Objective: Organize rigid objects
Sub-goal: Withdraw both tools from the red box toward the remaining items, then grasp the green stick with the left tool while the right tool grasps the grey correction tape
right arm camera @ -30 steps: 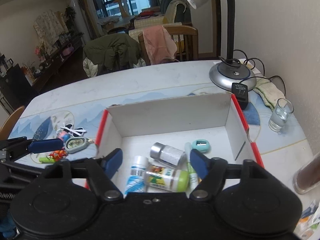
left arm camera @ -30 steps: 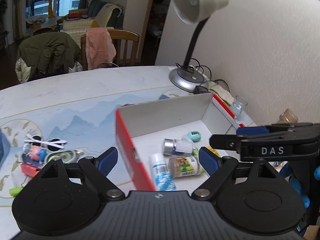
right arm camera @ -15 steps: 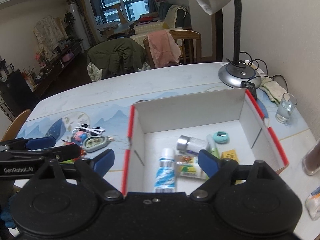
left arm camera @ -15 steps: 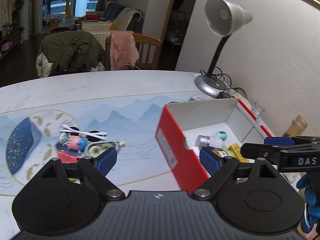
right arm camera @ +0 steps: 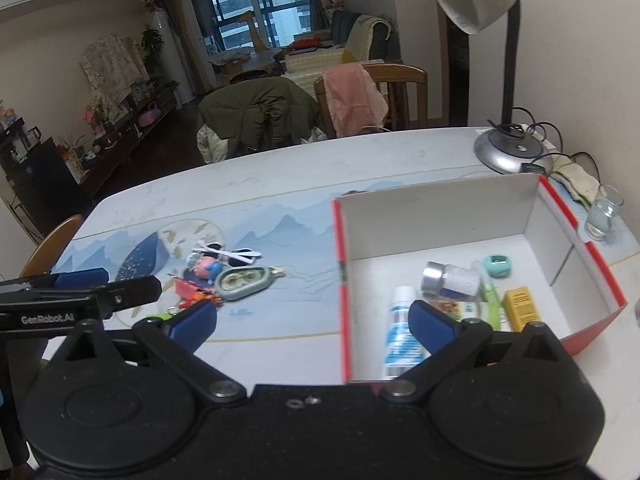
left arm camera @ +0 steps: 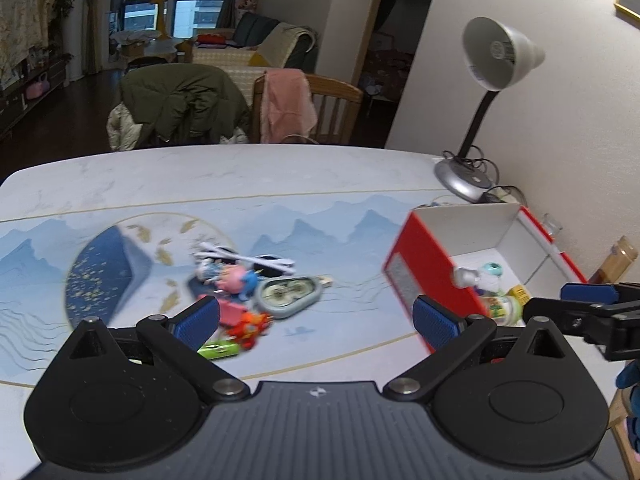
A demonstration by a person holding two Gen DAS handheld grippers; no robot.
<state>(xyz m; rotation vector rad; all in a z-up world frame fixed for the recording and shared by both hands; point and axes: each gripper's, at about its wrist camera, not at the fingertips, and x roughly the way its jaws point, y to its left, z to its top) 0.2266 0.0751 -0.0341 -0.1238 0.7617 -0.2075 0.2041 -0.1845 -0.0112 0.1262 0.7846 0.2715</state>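
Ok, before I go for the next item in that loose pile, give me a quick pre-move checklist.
1. Left gripper empty: ok, jaws opening, nothing between them.
2. Right gripper empty: ok, jaws opening, nothing between them.
3. Pile left to sort: ok, toys, sunglasses and oval case lie on the table outside the box.
4. Box has room: ok, bare floor behind the bottles.
5. Single item free to grasp: not ok, pile items overlap and touch.
6. Sharp view of pile: not ok, left wrist view is blurred.
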